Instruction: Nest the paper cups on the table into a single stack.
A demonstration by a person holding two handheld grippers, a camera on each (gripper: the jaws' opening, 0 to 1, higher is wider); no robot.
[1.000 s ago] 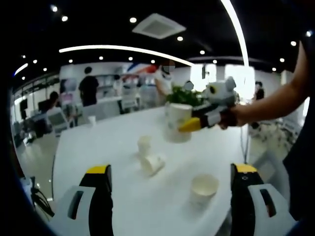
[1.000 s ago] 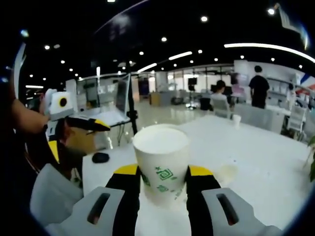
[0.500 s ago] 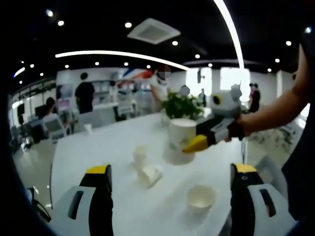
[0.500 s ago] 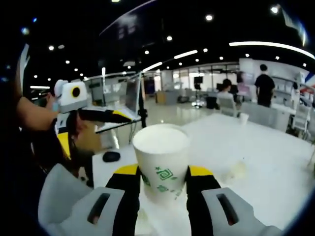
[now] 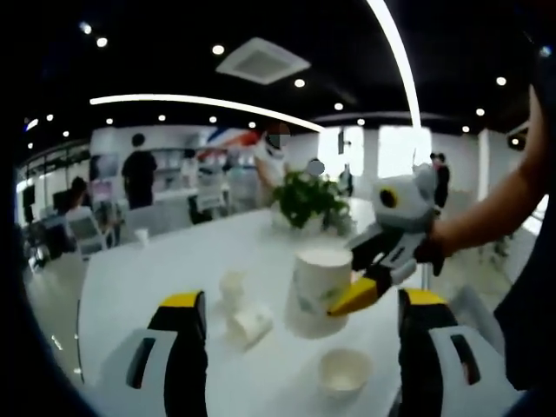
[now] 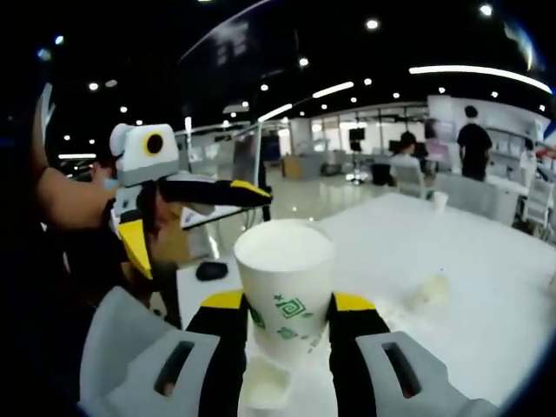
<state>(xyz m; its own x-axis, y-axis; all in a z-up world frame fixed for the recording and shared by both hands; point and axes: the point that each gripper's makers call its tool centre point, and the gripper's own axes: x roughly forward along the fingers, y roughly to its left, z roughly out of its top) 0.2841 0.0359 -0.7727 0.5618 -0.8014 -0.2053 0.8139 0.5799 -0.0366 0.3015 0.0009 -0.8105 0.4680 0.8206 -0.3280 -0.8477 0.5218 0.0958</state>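
My right gripper (image 6: 282,300) is shut on an upright white paper cup (image 6: 285,276) with a green logo. In the left gripper view that held cup (image 5: 314,291) hangs over the white table (image 5: 165,269), with the right gripper (image 5: 337,292) reaching in from the right. Just below it an empty cup (image 5: 343,373) stands open side up, also seen under the held cup (image 6: 265,387). A small upright cup (image 5: 232,287) and a cup lying on its side (image 5: 248,323) sit further left. My left gripper (image 5: 301,300) is open with nothing in it, and it (image 6: 204,230) rises at the left of the right gripper view.
A potted plant (image 5: 304,198) stands at the table's far end, and a lone small cup (image 5: 141,236) near the far left edge. A black mouse-like object (image 6: 211,270) lies by the table edge. People stand among desks in the background.
The right gripper has carried its cup lower and nearer, from beyond the empty cup to just above it. The left gripper stays open.
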